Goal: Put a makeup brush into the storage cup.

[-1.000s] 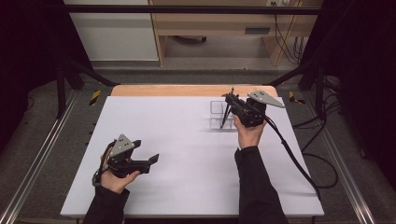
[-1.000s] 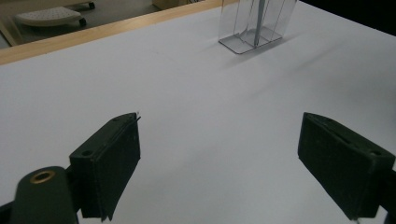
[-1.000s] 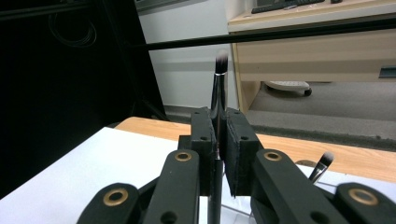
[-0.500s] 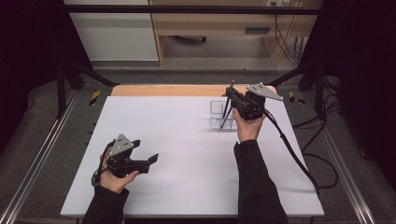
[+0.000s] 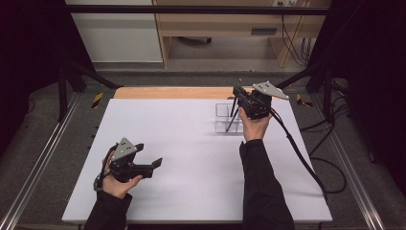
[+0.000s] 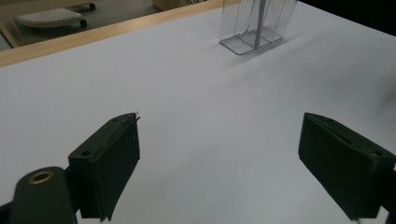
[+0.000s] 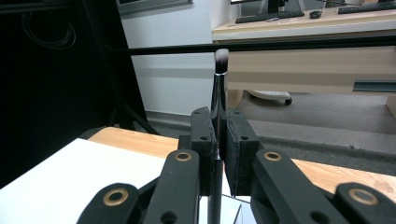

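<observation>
While right gripper [image 5: 238,97] clamps brush [image 7: 219,88] upright, bristles up, lower end above clear holder [image 5: 224,119] at table's [image 5: 191,143] far side, left gripper [image 5: 152,165] rests near front-left edge, jaws apart, holding nothing

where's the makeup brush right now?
Clamped in the right gripper at the table's far right in the high view, the makeup brush stands bristles up, its lower end in the clear plastic organizer.
</observation>
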`<state>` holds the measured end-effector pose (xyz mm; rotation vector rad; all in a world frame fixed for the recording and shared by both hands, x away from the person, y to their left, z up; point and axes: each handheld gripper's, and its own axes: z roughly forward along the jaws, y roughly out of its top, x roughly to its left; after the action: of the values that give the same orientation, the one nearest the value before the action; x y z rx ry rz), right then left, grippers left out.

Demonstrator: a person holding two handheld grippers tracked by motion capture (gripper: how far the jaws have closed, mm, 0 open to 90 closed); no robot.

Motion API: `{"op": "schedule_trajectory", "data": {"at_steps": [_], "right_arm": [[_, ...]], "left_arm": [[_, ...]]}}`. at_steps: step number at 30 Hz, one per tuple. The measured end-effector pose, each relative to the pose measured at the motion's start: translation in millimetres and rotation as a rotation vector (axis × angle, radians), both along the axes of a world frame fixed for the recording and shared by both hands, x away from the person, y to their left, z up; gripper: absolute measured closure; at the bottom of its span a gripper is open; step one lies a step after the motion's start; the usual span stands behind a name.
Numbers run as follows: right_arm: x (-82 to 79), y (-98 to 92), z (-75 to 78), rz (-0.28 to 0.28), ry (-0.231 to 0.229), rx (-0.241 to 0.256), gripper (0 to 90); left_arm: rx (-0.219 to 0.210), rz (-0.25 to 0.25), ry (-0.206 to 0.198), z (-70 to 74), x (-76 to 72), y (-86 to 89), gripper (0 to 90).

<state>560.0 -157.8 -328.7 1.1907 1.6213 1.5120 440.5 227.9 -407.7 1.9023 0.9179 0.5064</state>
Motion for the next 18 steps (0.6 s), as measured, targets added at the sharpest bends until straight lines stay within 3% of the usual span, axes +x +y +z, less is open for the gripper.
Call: {"op": "schedule_trajectory", "data": {"at_steps": [18], "right_arm": [[16.8,0.9,-8.3,-0.049,0.007,-0.012,83.9]], "left_arm": [[0.005,-0.003,-0.001,-0.1,-0.2,-0.6,11.9]]}}
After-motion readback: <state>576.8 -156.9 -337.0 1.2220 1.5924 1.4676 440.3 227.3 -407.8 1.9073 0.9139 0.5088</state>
